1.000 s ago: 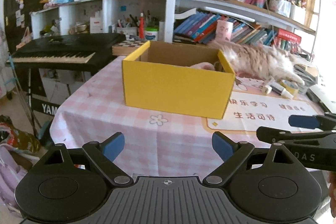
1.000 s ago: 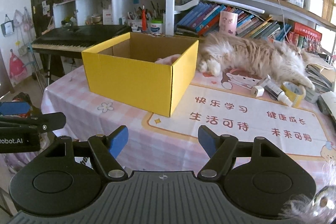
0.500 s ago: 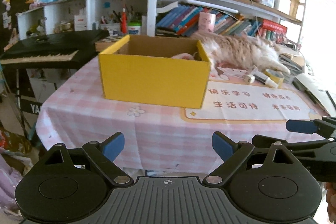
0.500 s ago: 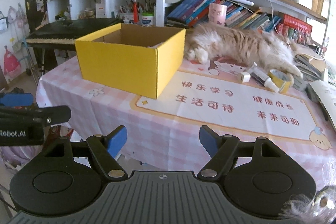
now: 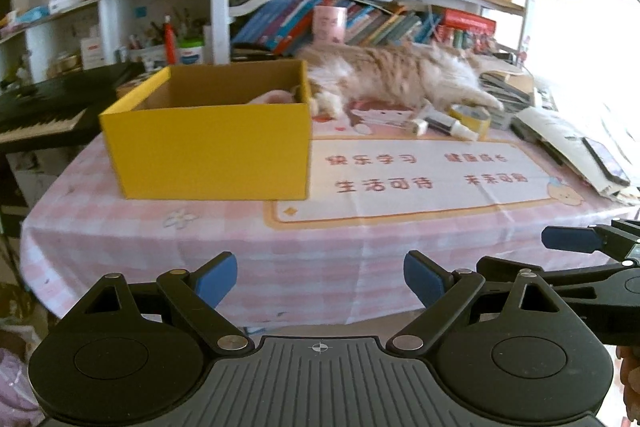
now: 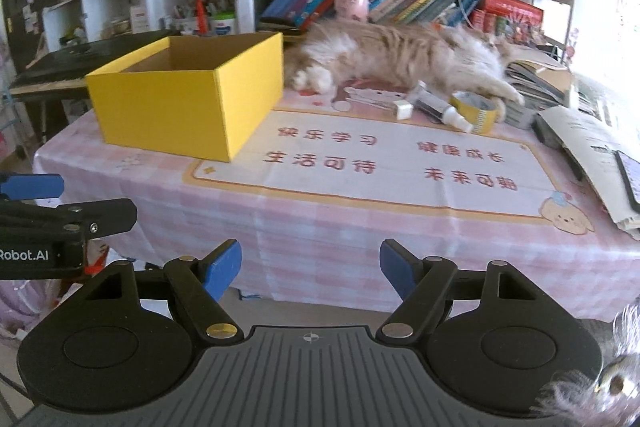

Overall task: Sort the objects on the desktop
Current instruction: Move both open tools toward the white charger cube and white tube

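Yellow tape roll lies on the bench by the tube, near the cat's paw; it is judged light, stiff, best pinched across its wall. Both grippers are held wide, empty.

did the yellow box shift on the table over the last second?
No. The yellow box keeps its place: its near corner sits at the same corner of the printed mat in the right wrist view. It only looks further off because the cameras pulled back.
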